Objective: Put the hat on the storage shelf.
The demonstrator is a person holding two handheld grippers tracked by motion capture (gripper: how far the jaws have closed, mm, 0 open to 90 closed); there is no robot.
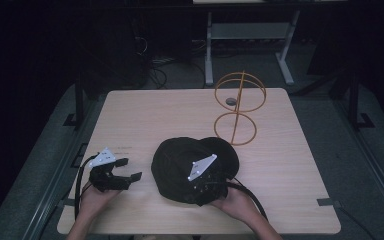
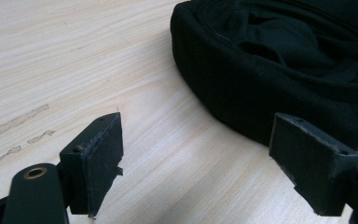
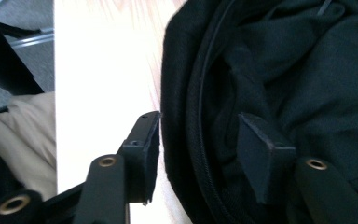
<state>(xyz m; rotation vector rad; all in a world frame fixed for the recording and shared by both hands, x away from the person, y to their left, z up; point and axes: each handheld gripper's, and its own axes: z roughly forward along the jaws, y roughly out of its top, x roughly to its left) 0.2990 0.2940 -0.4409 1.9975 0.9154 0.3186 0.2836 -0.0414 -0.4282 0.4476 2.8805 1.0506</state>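
Observation:
A black cap (image 1: 180,160) lies with its hollow side up on the wooden table (image 1: 290,190), near the front middle. My right gripper (image 1: 194,190) is at the cap's near rim. In the right gripper view its jaws (image 3: 200,123) straddle the cap's rim (image 3: 191,140): one pad sits outside against the wall, the other inside the hollow with a gap to the band, so it is open around the rim. My left gripper (image 1: 130,170) rests low over the table to the left of the cap, its jaws (image 2: 203,135) wide open with bare wood between them and the cap (image 2: 270,70) just beyond.
An orange wire stand (image 1: 237,107) with two rings rises at the back right of the table, with a small grey disc (image 1: 231,101) beside it. The table's near edge (image 3: 56,116) lies close to the right gripper. Metal frame legs (image 1: 209,50) stand on the floor behind.

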